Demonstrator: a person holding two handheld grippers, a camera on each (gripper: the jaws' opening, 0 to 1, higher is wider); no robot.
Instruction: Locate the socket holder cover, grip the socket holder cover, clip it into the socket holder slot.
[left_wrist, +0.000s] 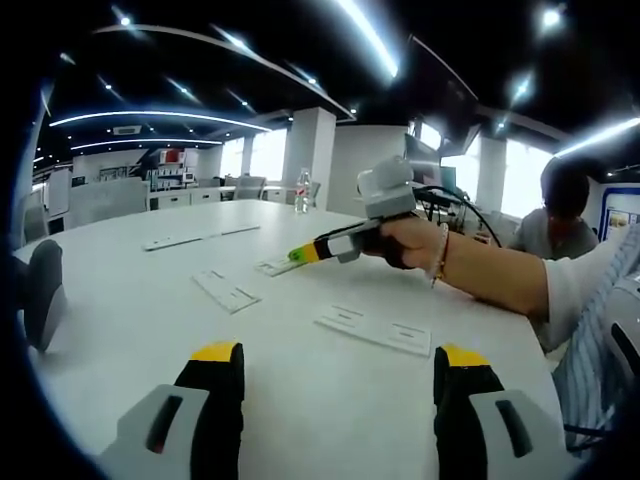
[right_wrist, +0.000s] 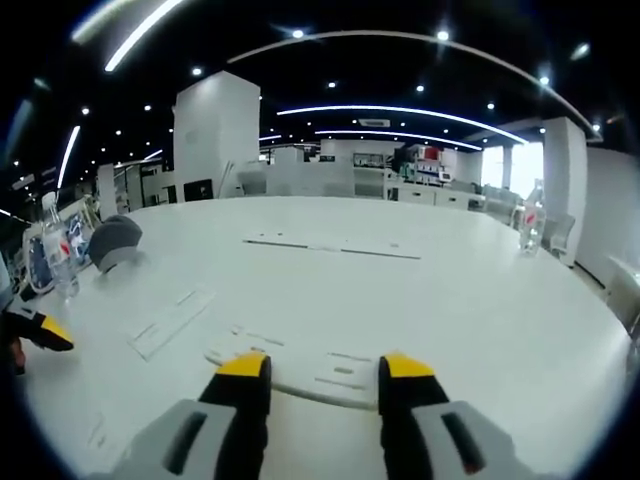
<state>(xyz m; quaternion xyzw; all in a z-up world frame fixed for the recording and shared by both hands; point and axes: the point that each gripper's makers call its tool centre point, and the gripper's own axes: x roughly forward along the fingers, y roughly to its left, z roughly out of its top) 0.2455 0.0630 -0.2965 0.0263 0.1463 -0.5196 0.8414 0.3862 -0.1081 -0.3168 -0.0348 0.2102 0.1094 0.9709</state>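
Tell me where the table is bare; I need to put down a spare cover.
Bare: the white round table right of the nearest flat white plastic strip, out to the clear water bottle. Crowded: the left side, around the second white strip and grey rounded object.

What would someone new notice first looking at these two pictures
In the left gripper view, the right tongs held out by a person's hand over the big white table, tips near a flat white strip. In the right gripper view, those tongs' open yellow-tipped jaws rise just before a long white strip; more strips lie beyond, and a water bottle stands at the left edge.
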